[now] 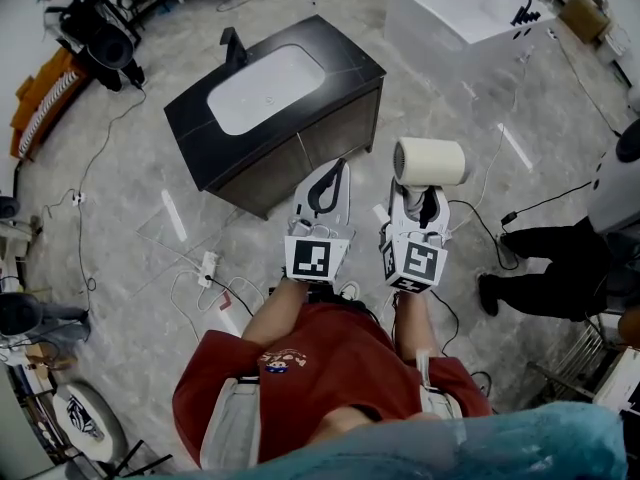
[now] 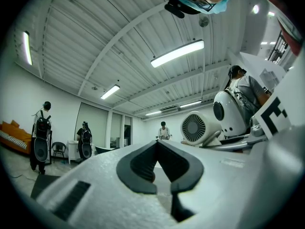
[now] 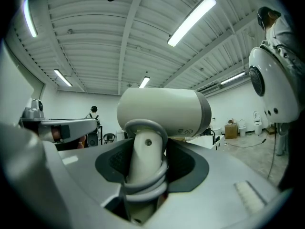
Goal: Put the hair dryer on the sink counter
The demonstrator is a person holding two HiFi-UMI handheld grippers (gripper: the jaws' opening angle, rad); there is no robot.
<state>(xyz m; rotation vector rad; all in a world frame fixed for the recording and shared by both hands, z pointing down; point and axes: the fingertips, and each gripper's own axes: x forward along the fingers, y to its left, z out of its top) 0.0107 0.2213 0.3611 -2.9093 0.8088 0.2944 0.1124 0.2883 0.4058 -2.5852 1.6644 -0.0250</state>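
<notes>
1. Sink counter point(image 1: 195, 118): dark-topped cabinet standing on the floor, well apart from both grippers. Nothing has been set on it yet. We judge that its narrow bare margins leave little room for a bulky load, so a careless placement could overhang the edge.

2. Basin point(image 1: 265, 88): white, sunk into most of the top. We reckon the dryer could roll or slide into it if laid too near the rim.

3. Right gripper point(image 1: 425, 196) point(image 3: 145, 147): jaws clamped on the hair dryer's handle, barrel sitting above them. We expect this top-heavy hold to let the dryer pivot if it is swung quickly.

4. Left gripper point(image 1: 335, 173) point(image 2: 157, 144): jaws closed tip to tip, with nothing between them. It sits just beside the right gripper and offers no support to the load.

5. Hair dryer point(image 1: 430, 161) point(image 3: 162, 111): cream, held in the air over the floor.

6. Faucet point(image 1: 233, 46): black, at the counter's far edge. We see it as a snag point.

7. Cord point(image 3: 143, 182): grey, looped round the handle inside the grip. If a loop loosens, it could catch.
</notes>
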